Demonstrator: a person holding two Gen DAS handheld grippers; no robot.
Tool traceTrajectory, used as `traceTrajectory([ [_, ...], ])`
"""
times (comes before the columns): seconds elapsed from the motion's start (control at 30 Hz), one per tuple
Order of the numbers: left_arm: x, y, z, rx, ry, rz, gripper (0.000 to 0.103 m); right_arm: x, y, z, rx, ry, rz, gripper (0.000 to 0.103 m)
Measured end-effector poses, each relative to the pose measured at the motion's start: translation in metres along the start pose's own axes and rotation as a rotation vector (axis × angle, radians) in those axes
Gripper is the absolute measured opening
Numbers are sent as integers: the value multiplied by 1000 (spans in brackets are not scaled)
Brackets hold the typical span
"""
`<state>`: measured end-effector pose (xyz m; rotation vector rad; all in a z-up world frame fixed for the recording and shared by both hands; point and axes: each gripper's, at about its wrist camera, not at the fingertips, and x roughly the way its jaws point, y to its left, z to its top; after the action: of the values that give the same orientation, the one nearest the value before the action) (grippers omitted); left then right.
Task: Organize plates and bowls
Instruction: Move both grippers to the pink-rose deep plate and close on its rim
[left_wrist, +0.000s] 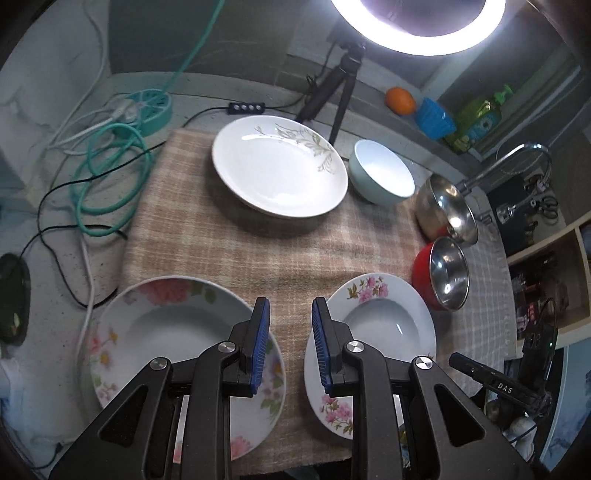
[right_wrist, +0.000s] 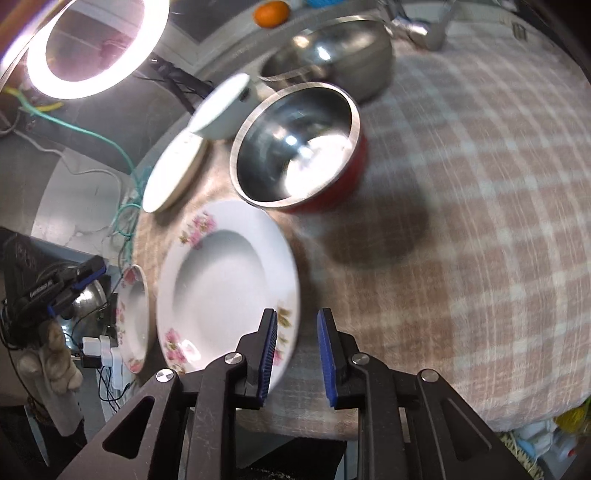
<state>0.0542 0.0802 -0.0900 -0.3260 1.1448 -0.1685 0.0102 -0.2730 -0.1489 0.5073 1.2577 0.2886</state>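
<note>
**Both claws empty above the near plates; no dish in hand yet**

Scene, left to right, on the checked cloth (left_wrist: 207, 229): large floral plate (left_wrist: 155, 332) near left, partly over the cloth's edge. Plain plate (left_wrist: 277, 170) with a faint leaf print, far centre. Pink-flower plate (left_wrist: 384, 332) near right of centre. Pale blue bowl (left_wrist: 384, 173) just beside the plain plate, far right. Steel bowl (left_wrist: 447, 210) beyond it, and a red bowl (left_wrist: 439, 273) with steel lining nearer, close to the pink-flower plate's far rim.

Left gripper (left_wrist: 290, 343): jaws slightly parted, nothing between the pads; it hangs over the strip of cloth between the two near plates.

Right gripper (right_wrist: 297, 354): jaws slightly parted, nothing gripped; its left pad overlaps the pink-flower plate's near rim in the right wrist view, but I cannot tell if it touches.

Step, as I judge it: start of a pick. All dishes lie apart, none stacked.

Next move likely calls for opening one claw wider, bringing it down on a near plate's rim, and pinching the edge so the plate can be stacked on another. Glazed rims may slip.
</note>
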Motion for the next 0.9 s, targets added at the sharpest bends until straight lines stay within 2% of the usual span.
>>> traceTrajectory([
  [0.27,-36,58,-42,-208,-64,22,21,8,55,6,-166,9,59,21],
  [0.43,-48,91,-68,-300,-81,57,21,24,89,9,-238,44,104,27],
  [0.57,-54,109,-85,-349,-99,103,22,40,124,6,-314,69,121,32],
  [0.63,-53,115,-90,-368,-96,109,24,51,143,6,-359,88,129,38],
  [0.73,-53,123,-99,-391,-104,127,24,66,166,6,-418,115,133,39],
  [0.9,-47,136,-107,-421,-105,127,24,91,189,8,-448,153,141,39],
])
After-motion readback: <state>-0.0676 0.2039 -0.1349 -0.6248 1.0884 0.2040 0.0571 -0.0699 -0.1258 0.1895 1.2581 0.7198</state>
